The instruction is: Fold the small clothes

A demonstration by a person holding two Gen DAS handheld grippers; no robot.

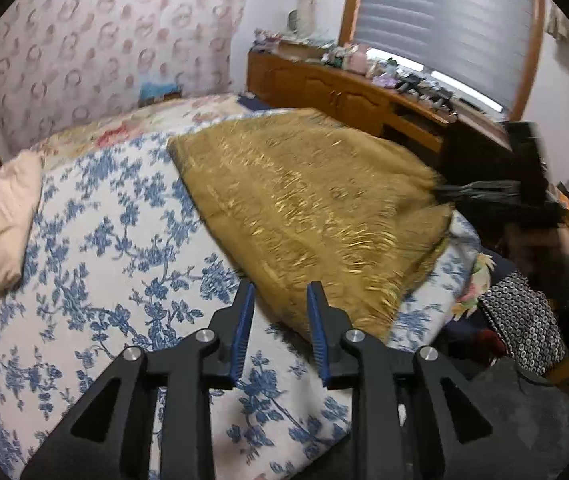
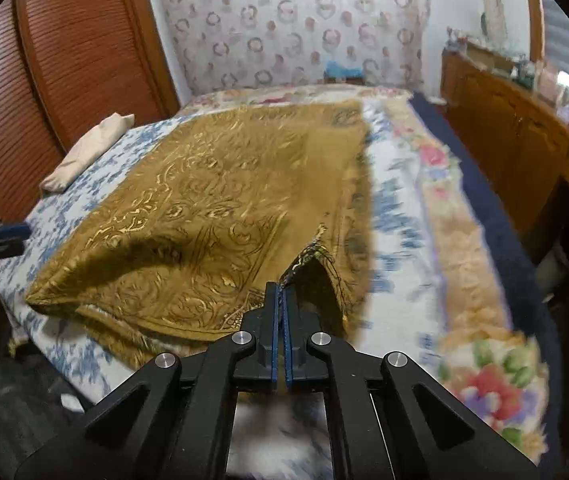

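Gold cloth (image 2: 212, 208) with a shiny scroll pattern lies on the bed (image 2: 400, 240), over the blue-and-white floral cover. It is doubled over: a second layer shows under the near edge in the right wrist view.

Right gripper (image 2: 282, 292): jaws together, clamped on a corner of the gold cloth. The pinched corner stands up from the bed in a small peak, and the dark fringed hem runs into the blue pads. In the left wrist view the same gripper (image 1: 444, 192) shows at the right edge of the cloth (image 1: 304, 208), holding the fringed edge off the cover; that area is motion-blurred.

Left gripper (image 1: 280, 292): jaws apart, nothing between them. It hangs above the cover, close to the near corner of the gold cloth; contact with the cloth cannot be judged. In the right wrist view its blue-tipped fingers (image 2: 8, 234) appear at the far left, beside the cloth's left edge.

A folded cream garment (image 1: 2, 220) lies on the cover near the left side of the bed, well apart from the gold cloth. A flowered blanket (image 2: 480, 320) shows along the right side of the bed. A wooden cabinet (image 1: 344, 92) stands under the window, cluttered on top. A slatted wooden door (image 2: 68, 64) is at the left.
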